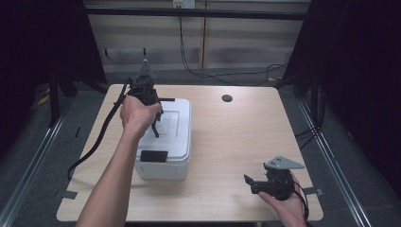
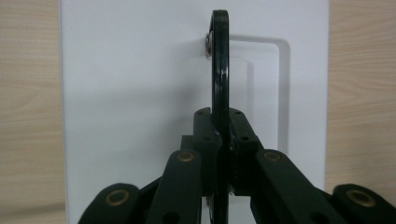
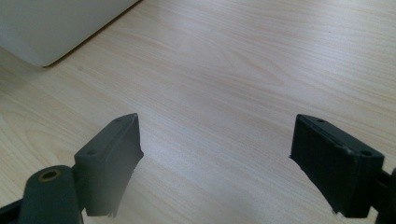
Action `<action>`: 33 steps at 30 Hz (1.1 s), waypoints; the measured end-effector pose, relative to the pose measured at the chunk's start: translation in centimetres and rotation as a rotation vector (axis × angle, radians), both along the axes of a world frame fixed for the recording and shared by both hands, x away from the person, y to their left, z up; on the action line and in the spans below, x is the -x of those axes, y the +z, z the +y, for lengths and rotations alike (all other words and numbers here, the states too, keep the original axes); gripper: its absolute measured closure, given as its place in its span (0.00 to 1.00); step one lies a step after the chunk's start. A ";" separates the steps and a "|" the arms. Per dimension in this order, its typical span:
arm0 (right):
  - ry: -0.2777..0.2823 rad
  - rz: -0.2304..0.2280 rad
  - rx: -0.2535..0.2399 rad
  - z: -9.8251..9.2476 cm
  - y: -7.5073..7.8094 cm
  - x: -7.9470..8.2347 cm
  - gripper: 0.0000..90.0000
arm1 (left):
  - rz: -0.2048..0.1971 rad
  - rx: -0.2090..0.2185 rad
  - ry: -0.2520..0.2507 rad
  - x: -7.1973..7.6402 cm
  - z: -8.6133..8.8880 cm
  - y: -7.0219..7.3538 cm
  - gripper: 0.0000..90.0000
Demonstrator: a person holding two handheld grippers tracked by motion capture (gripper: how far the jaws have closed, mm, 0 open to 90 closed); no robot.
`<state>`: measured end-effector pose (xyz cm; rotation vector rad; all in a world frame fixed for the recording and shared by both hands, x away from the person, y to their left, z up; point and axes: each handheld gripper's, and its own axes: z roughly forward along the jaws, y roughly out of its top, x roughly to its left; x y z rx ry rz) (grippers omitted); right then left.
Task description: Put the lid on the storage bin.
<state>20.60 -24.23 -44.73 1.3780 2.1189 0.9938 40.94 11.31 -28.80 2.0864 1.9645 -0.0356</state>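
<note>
White plastic box (image 1: 165,142) sits on the wooden table (image 1: 236,142), directly under the left gripper (image 1: 156,124). Left gripper view: its jaws are pressed together on the box's black handle (image 2: 220,70), a thin stiff bail standing upright off the lid, one end pinned by a small rivet. A black latch (image 1: 153,156) shows on the box's near wall.

Handling, judged: rigid shell, smooth and probably slick on its faces, so the handle is the sensible hold. It pivots, so the box may swing when lifted. Weight unknown; contents not visible.

Right gripper (image 1: 249,183) is held low over bare table, well apart from the box, which lies ahead and to its left. Its jaws stand wide apart with nothing between them.
</note>
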 end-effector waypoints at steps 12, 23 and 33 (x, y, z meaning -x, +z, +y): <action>-0.001 -0.001 0.001 0.0 0.0 0.0 0.17 | 0.005 -0.036 -0.002 0.2 -0.4 -0.5 0.94; 0.001 -0.003 0.005 0.0 0.0 0.0 0.17 | 0.014 -0.047 -0.006 0.1 -0.8 -0.8 0.94; 0.002 -0.003 0.004 0.0 0.0 0.0 0.17 | 0.018 -0.036 -0.020 -0.2 -0.9 -0.9 0.94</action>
